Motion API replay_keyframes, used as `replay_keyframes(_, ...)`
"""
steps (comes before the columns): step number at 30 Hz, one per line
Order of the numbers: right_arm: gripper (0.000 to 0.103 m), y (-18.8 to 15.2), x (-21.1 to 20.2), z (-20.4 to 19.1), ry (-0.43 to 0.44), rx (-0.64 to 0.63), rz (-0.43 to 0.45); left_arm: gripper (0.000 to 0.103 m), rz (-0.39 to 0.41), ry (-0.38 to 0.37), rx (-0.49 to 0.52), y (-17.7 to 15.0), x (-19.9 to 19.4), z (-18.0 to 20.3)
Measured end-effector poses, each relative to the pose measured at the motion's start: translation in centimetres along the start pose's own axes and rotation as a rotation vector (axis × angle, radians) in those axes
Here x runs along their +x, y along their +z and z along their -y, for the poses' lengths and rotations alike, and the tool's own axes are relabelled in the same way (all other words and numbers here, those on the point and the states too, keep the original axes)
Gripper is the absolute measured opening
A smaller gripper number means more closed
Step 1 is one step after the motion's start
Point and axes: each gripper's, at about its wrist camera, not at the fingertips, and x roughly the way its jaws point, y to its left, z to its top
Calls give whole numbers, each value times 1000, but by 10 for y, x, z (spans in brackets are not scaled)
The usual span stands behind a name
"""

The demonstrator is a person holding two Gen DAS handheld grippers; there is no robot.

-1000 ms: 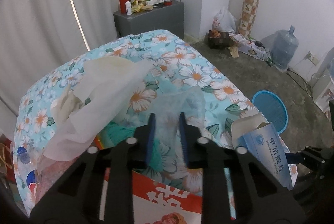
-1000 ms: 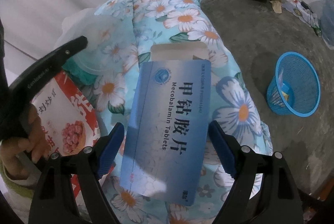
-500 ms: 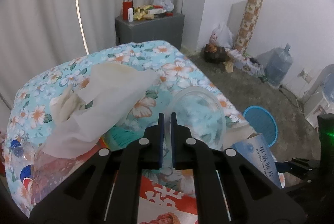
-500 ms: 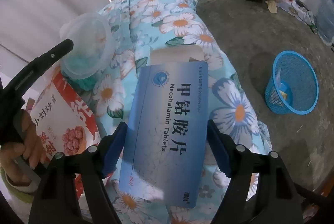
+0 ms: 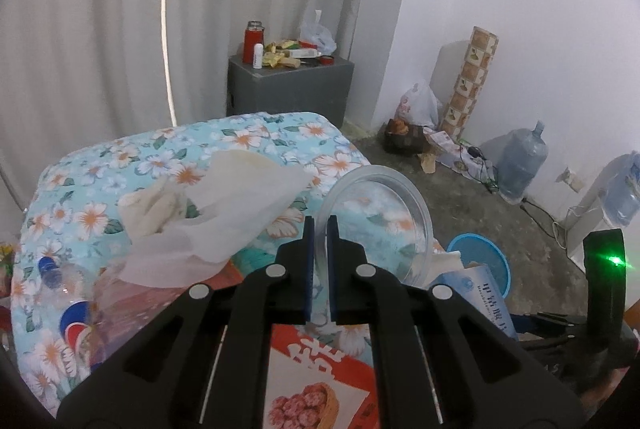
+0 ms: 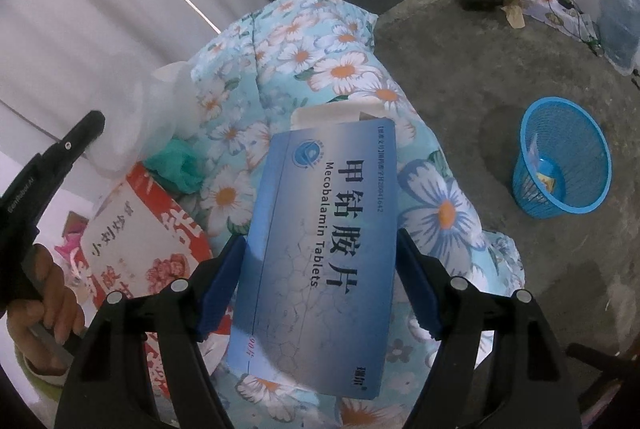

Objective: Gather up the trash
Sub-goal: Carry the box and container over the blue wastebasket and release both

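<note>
**Kid:** Two grippers are each holding one piece of trash. The left gripper [image 5: 319, 249] is pinching the rim of one clear plastic bowl [image 5: 380, 221] above the flowery bed [image 5: 100, 189].

**Friend:** And the right gripper [image 6: 320, 285]?

**Kid:** It is squeezing one blue pill box [image 6: 320, 249] by both sides, also above the bed.

**Friend:** What is coming next?

**Kid:** I think both are going to the one blue basket [image 6: 562, 165], on the floor beside the bed. One tissue [image 5: 224, 213] and one red packet [image 6: 140, 241] are waiting on the bed.
</note>
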Motion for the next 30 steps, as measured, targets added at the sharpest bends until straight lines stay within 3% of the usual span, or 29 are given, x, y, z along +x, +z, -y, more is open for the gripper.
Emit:
replay_keyframes(13, 72, -2, -26, 11, 43, 25, 58, 4, 34, 19, 27, 3, -24, 16)
replay_keyframes(30, 72, 1, -55, 62, 76, 123, 146, 4, 8, -20, 132, 14, -11, 89)
